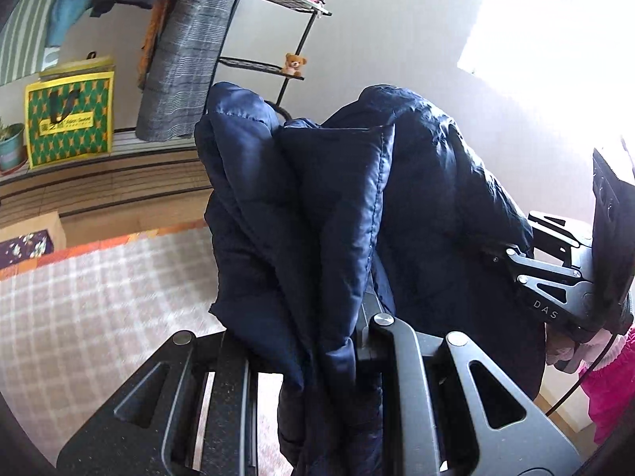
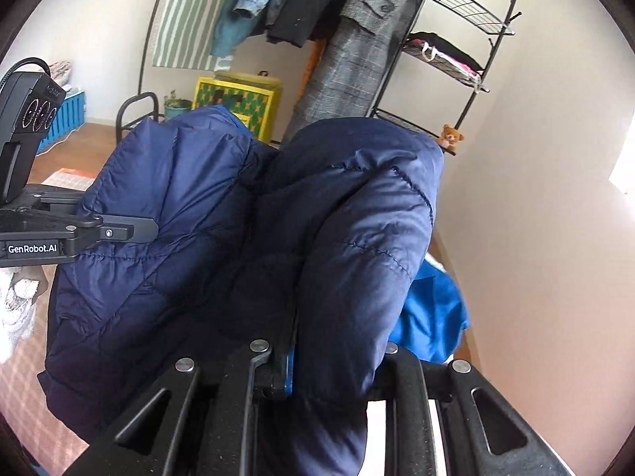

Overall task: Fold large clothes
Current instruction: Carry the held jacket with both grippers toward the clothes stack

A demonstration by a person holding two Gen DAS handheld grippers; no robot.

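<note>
Left gripper (image 1: 337,357): nearly closed, clamped on bunched folds of navy quilted jacket (image 1: 301,214). Right gripper (image 2: 317,361): nearly closed, clamped on another bunch of the same jacket, blue lining (image 2: 432,313) showing at its right side. Jacket: held up between both grippers, raised clear of checked bedcover (image 1: 99,309), draped over both sets of fingers, hiding the fingertips. Behind, against the wall: clothes rack (image 2: 472,59) with wire shelves, teddy bear (image 1: 294,64) on a lower shelf, grey plaid coat (image 1: 186,59) hanging beside it, green-and-yellow patterned bag (image 1: 69,119) on the floor, potted plant (image 1: 11,144) just beside the bag.
</note>
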